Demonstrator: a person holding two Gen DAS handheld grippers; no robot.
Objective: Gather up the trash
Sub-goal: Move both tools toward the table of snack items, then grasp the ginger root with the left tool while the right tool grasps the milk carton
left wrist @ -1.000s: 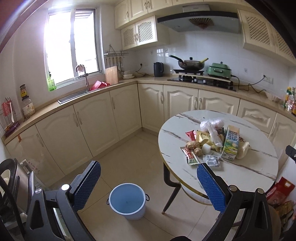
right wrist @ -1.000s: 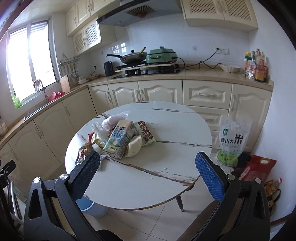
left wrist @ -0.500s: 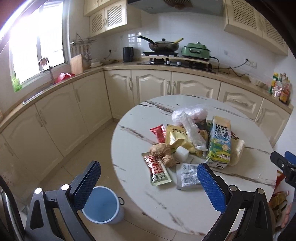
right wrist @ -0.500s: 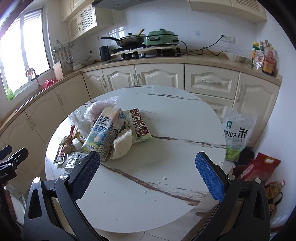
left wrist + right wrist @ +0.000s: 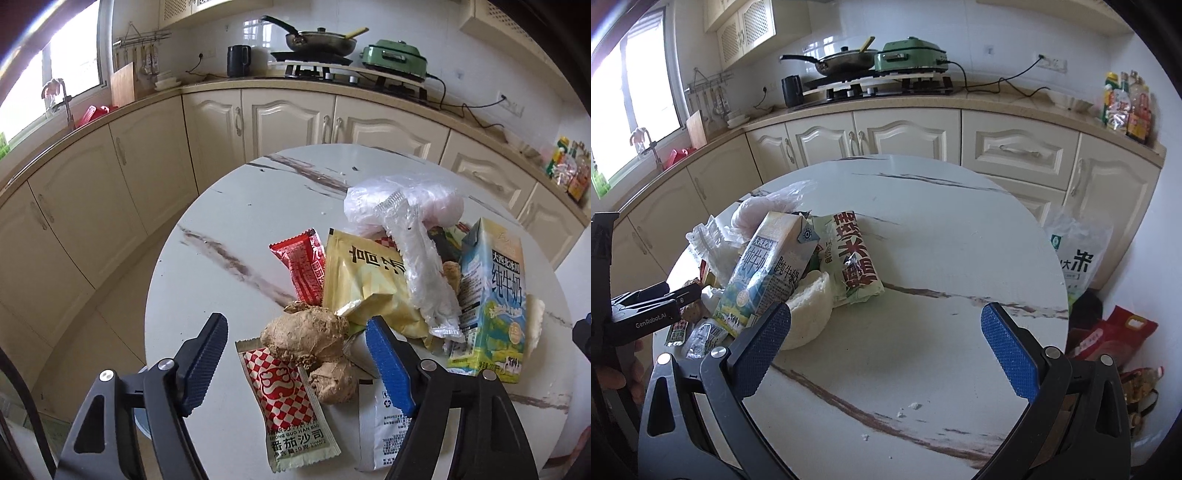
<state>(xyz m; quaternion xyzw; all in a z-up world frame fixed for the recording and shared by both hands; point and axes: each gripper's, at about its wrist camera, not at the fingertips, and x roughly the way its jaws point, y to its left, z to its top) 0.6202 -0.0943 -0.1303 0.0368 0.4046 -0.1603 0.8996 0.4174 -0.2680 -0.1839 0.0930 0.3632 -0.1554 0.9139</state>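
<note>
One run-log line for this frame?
phase: approach | left gripper: open over ginger root, ketchup sachet | right gripper: open, empty, beside milk carton | table: trash uncollected

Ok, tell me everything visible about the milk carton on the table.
The milk carton is a tall paper gable-top box, pale blue and yellow-green with dark Chinese lettering and a meadow picture. It leans tilted at the pile's right side on the marble table, top flaps opened. Clear crinkled plastic lies against one side, a white bun against the other.
</note>
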